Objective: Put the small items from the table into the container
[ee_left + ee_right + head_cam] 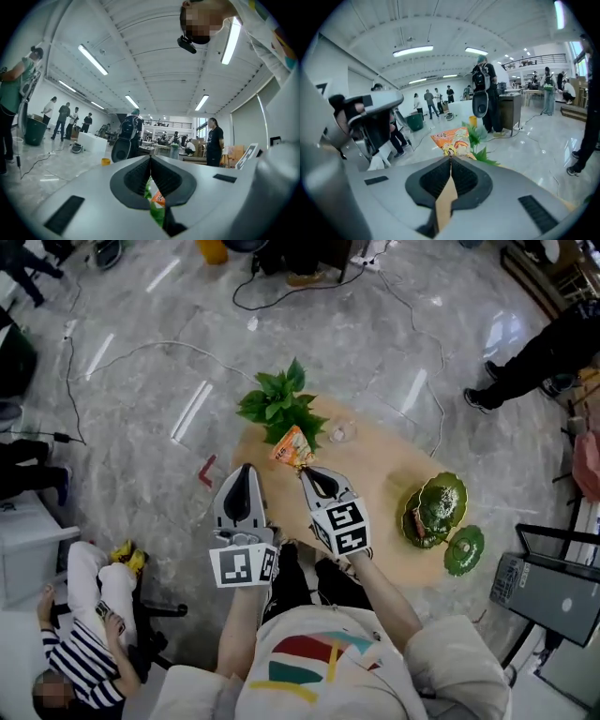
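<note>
See left claw (246,469) clenched tip to tip near the left edge of the counter (384,486), nothing plainly pinched. Just right, see right claw (305,472) clamped on the lower edge of the orange snack packet (292,447), upright beside the plant (279,404). Far right, see green container (441,505) on the counter rim, well apart from packet.

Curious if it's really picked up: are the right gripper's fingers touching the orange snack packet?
Touching. The right gripper view shows the right gripper pinching the snack packet by its edge.
</note>
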A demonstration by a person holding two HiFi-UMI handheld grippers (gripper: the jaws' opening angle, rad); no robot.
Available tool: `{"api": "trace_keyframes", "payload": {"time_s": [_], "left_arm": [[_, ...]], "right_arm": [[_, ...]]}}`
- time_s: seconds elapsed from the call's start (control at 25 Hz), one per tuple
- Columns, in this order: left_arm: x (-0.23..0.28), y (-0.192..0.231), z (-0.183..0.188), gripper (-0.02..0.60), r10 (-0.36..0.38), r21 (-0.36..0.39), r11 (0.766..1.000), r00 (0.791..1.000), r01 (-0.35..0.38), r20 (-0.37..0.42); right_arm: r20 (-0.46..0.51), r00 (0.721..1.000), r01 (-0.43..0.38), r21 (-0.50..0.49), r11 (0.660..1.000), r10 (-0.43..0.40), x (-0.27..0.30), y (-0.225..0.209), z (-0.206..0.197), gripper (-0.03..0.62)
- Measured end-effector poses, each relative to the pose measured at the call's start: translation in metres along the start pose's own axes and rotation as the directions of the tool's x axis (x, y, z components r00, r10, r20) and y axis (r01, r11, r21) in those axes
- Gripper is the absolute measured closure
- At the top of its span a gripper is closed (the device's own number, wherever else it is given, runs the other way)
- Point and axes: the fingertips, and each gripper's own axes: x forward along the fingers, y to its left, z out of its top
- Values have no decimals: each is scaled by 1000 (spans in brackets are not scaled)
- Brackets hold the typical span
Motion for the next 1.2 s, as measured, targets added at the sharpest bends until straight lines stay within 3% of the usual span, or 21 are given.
{"api": "trace_keyframes", "payload": {"time_s": [0.16,0.36,0.64,0.88,1.04,1.2], "left_arm": [[17,-53,53,574,-135,36,990,988,133,71],[28,-122,88,574,-290,73,957,949,282,123],[41,-190,93,574,-467,113,884,875,455,131],[38,-227,74,574,-540,72,842,837,535,87],[43,-255,52,574,-593,54,805,804,591,33],[52,-278,15,574,-638,62,766,768,640,-56]], "right_arm": [[155,983,93,12,996,-94,-79,-15,61,576],[296,933,215,-2,977,-205,-163,-33,100,576],[386,860,321,100,942,-334,-218,-49,98,577],[361,837,385,147,911,-412,-243,-67,79,577],[312,791,471,239,849,-527,-260,-105,55,577],[200,722,574,360,735,-662,-268,-163,0,577]]}}
